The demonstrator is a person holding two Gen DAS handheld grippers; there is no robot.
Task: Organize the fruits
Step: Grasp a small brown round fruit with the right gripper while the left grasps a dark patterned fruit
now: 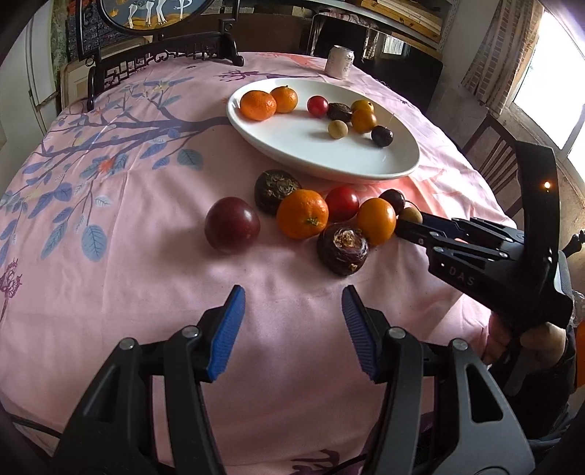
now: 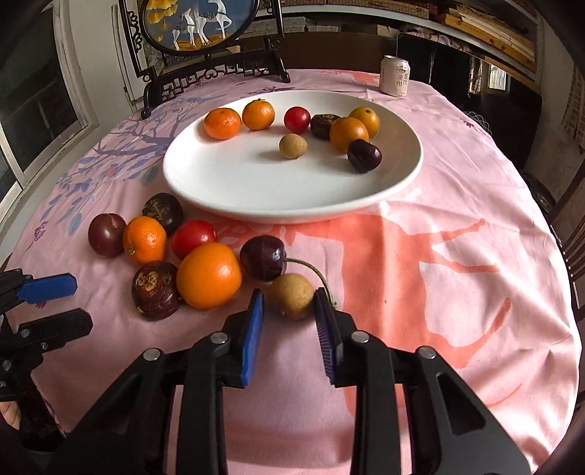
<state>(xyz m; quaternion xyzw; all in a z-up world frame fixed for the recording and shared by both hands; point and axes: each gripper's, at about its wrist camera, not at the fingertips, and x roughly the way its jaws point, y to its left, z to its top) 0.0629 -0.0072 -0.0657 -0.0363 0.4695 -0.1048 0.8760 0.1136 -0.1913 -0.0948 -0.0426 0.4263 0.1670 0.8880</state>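
We hold the right gripper (image 2: 289, 310) low over the pink tablecloth (image 2: 420, 292), its blue pads standing on both sides of the small tan longan (image 2: 290, 296). The jaws are still spread; we see no firm pressing on the fruit, so we judge the pinch is not yet made. This longan lies at the 5 o'clock end of the loose pile, so it is the easiest to take without pushing the others. The dark cherry (image 2: 263, 257) is just beside it at 11 o'clock, and its stem curves near the right pad, which could catch.

The left gripper (image 1: 292, 307) waits apart, jaws wide and holding nothing, with the wrinkled dark fruit (image 1: 342, 248) ahead at 12 o'clock.

The white plate (image 2: 256, 197) at 12 o'clock already carries several fruits along its far rim, so we think the task is about half done.

The cloth is soft and printed with branches. A drink can (image 2: 395, 75) stands at 1 o'clock, a framed deer picture (image 2: 197, 25) at 11 o'clock.
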